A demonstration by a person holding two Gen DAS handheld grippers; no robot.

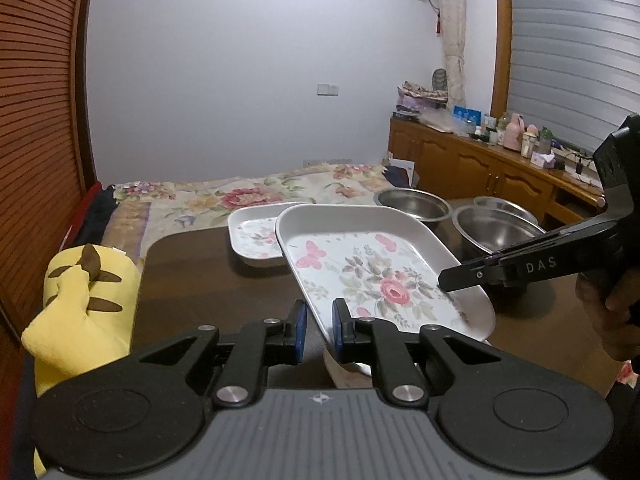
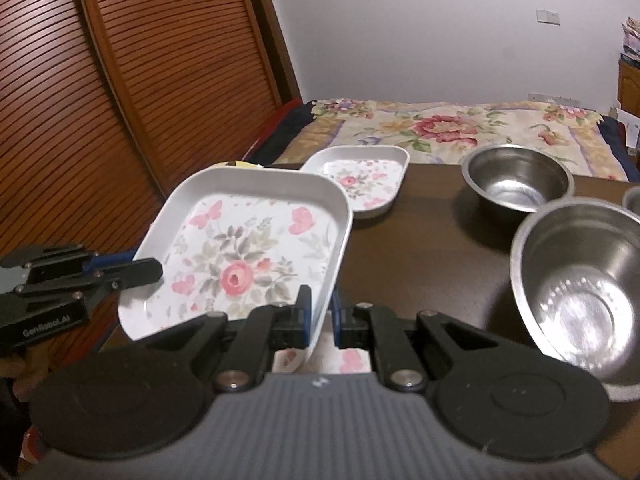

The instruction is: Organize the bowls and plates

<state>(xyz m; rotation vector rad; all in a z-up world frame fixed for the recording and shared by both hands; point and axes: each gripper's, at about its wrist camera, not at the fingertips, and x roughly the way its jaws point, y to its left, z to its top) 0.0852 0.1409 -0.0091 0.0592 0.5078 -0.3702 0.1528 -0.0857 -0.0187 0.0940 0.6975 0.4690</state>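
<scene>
While the right tongs [image 2: 320,316] carry no writing in their own view, they show "DAS" in white on the arm in the left wrist view [image 1: 452,282], and the left tongs [image 2: 154,270] read "GenRobot.AI" on the body. Both are clenched on the large floral plate [image 2: 248,256]: the right pair pinches its near right rim, the left pair its near left edge. The plate is off the bench [image 2: 432,248], tilted, its long axis running away from the cameras toward the bed [image 2: 440,128]. A smaller floral plate [image 2: 360,176] sits flat on the bench just beyond it, in the line the long axis points. To the right stand steel bowls: a near bowl [image 2: 580,284], a far bowl [image 2: 516,178], and the rim of a third [image 2: 632,198]. Under the held plate another floral piece [image 2: 352,360] shows, mostly hidden. A yellow plush toy [image 1: 84,300] lies left of the bench, beside slatted wooden doors [image 2: 120,80].
</scene>
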